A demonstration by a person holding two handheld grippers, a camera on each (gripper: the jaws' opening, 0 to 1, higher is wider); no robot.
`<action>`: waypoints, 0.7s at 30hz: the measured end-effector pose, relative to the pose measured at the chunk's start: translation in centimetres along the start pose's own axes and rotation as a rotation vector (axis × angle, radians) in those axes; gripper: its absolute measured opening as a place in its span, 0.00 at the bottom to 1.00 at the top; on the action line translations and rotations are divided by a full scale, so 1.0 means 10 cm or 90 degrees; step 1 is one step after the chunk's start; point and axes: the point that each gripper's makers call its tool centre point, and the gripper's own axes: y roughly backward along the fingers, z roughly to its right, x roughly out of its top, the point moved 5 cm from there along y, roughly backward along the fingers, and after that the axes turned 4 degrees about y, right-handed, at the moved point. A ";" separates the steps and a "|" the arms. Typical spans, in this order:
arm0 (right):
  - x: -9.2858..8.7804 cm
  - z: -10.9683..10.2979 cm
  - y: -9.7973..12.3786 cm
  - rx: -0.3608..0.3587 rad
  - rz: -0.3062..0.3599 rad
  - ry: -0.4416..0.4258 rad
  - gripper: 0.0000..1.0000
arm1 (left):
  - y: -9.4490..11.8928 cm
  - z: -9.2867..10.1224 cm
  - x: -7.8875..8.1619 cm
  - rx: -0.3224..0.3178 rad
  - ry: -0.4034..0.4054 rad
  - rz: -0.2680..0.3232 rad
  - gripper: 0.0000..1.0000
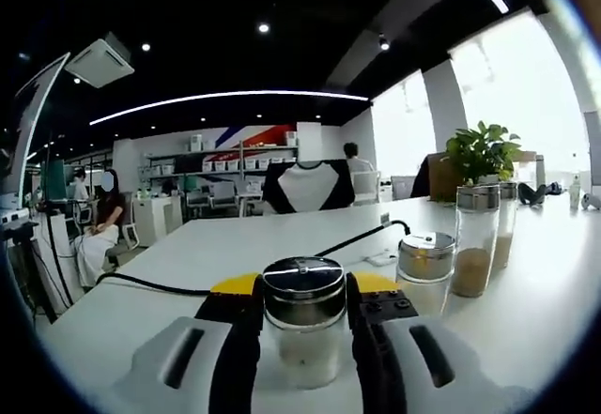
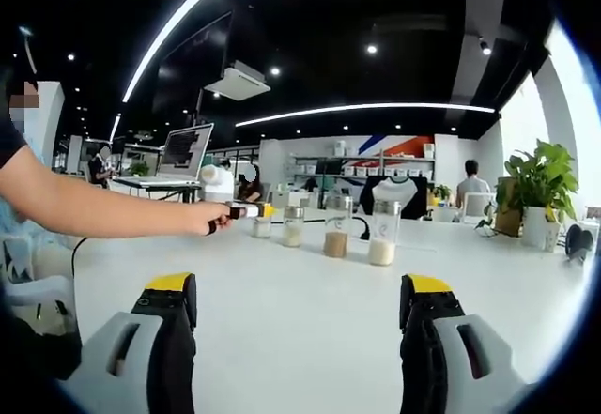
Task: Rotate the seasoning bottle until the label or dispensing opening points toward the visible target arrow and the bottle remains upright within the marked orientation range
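Bottle [image 1: 303,325] stands upright on the bench [image 1: 282,236], straight ahead between my left fingers [image 1: 239,339], which pinch its glass sides just under the metal cap. My left gripper [image 1: 303,339] lies level and low. My right gripper [image 2: 296,339], well apart, hovers with fingers spread on nothing. No arrow visible.

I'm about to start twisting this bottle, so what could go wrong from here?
The left gripper clamps the short seasoning bottle low on its glass, so a twist might tip it. A second short jar and a tall jar stand close by; a swing could knock them. A black cable lies just behind.
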 end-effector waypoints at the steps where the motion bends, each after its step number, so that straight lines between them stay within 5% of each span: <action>1: 0.00 0.00 0.00 0.000 0.000 0.000 0.91 | 0.00 0.00 0.00 0.000 -0.004 -0.001 0.37; 9: 0.00 -0.03 -0.01 0.004 -0.003 0.004 0.91 | 0.00 -0.03 0.01 0.014 -0.007 -0.004 0.36; 17: 0.00 -0.02 -0.01 0.000 -0.002 0.002 0.91 | 0.05 -0.05 0.07 0.041 -0.064 -0.005 0.36; 21: -0.01 -0.02 -0.02 0.000 -0.005 0.001 0.91 | 0.09 -0.04 0.17 0.031 -0.041 0.006 0.36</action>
